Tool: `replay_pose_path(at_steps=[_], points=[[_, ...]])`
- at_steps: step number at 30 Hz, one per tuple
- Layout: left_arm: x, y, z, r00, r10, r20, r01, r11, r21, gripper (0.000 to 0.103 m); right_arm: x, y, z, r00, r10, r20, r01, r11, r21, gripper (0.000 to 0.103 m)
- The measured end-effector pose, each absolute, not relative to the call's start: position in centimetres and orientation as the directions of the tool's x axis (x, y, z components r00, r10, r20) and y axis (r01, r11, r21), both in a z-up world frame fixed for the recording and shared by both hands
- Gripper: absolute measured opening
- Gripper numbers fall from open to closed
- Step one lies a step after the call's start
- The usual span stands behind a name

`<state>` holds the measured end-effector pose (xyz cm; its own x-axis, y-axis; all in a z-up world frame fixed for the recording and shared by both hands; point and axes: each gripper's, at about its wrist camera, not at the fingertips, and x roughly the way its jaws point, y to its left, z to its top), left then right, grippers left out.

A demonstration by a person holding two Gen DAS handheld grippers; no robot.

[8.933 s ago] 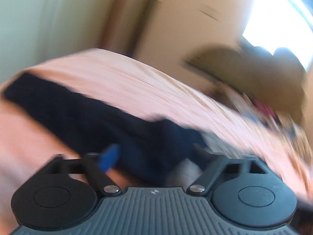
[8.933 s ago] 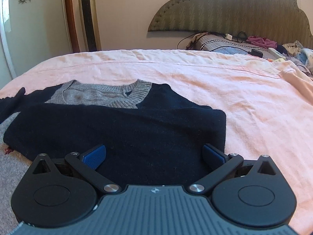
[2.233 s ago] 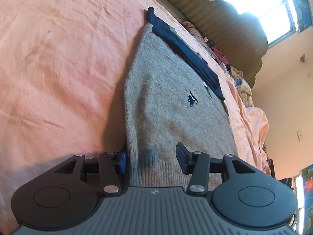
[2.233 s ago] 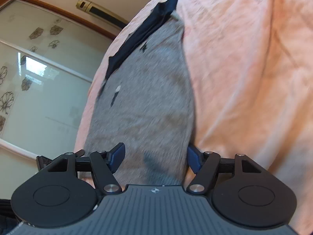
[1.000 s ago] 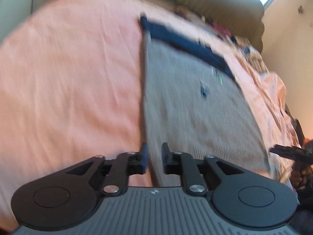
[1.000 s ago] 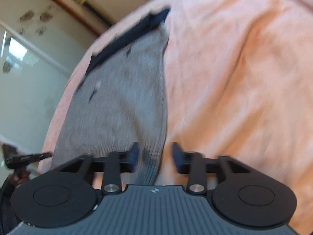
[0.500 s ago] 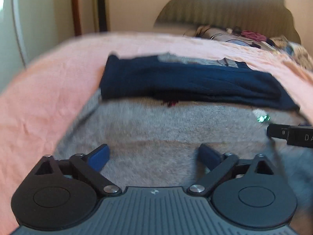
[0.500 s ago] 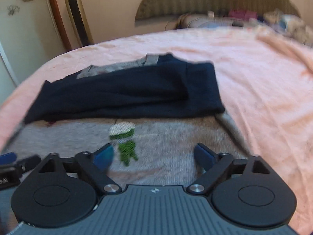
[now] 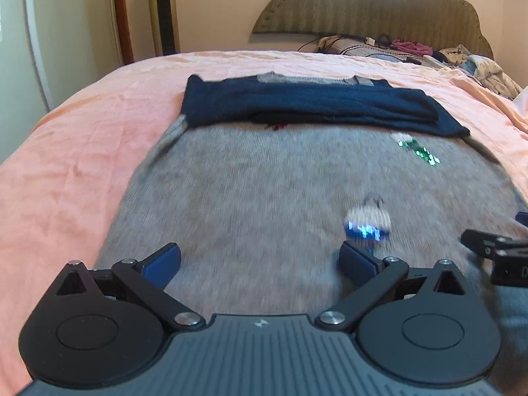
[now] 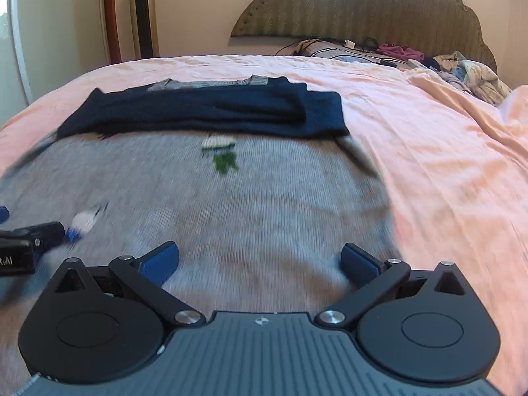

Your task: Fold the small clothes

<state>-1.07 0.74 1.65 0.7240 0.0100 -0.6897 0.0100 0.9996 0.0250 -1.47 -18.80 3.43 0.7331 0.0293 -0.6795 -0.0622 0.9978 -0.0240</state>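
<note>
The sweater (image 9: 264,191) lies flat on the pink sheet (image 9: 82,138), grey body toward the cameras. Its navy sleeves (image 9: 313,105) are folded across the upper part, forming a dark band below the grey collar (image 9: 310,80). Small green and blue motifs mark the grey knit; they are blurred.

Left gripper (image 9: 260,262): jaws spread wide, nothing between them. It sits over the near part of the grey body; contact with the fabric cannot be determined.

Right gripper (image 10: 260,260): jaws spread wide, nothing between them. It sits over the near right part of the sweater (image 10: 214,204), close to the garment's right edge, with the sheet (image 10: 445,165) beyond.

Each gripper appears at the edge of the other's view, side by side and apart.

Behind the sweater: headboard (image 10: 363,6), with a pile of clothes (image 10: 468,72) and cables at the head of the bed.
</note>
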Motion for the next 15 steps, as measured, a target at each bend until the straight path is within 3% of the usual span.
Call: replay_pose_path(at_steps=[6, 15], points=[[-5.4, 1.2, 1.6, 0.738, -0.004, -0.675, 0.039, 0.999, 0.036, 0.103, -7.6, -19.5, 3.5, 0.744, 0.058, -0.666, -0.081, 0.997, -0.004, 0.103], [-7.1, 0.8, 2.0, 0.717, -0.007, -0.697, 0.087, 0.993, 0.078, 0.103, -10.0, -19.5, 3.7, 0.736, 0.07, -0.674, -0.111, 0.994, -0.019, 0.103]])
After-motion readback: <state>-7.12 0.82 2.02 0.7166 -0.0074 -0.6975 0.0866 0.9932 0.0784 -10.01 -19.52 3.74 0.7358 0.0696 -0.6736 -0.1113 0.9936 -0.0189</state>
